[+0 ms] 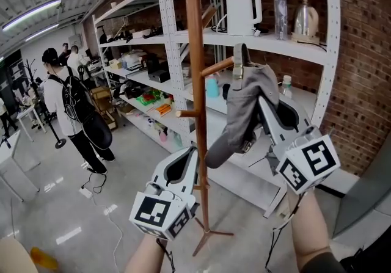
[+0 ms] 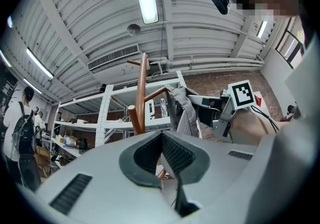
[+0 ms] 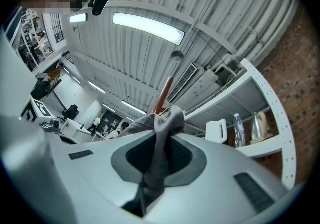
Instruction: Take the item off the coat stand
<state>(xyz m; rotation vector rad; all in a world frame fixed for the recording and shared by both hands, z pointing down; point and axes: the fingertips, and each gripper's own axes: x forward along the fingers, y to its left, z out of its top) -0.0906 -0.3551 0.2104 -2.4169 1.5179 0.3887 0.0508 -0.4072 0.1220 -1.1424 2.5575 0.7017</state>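
The fingers (image 3: 184, 157) of the right gripper (image 3: 162, 140) are pinching a fold of the grey cap (image 1: 244, 107), with the cloth bunching up between the dark pads and trailing down out of them. The left gripper (image 2: 161, 135) is sitting lower, close beside the pole of the wooden coat stand (image 1: 194, 52), its jaws pressed together with nothing in them.

The cap is hanging at the outer end of an upward-slanting peg (image 1: 217, 67), its strap right at the tip and its brim drooping down toward the pole. From where I'm standing I cannot tell whether the strap is looped over the peg or only resting against its end.

To me the grasp looks made, and the lift-off seems to be the step in hand. Since the peg is slanting upward, the next move probably calls for raising the cap up and outward along it, away from the pole, until the strap is clearing the tip.
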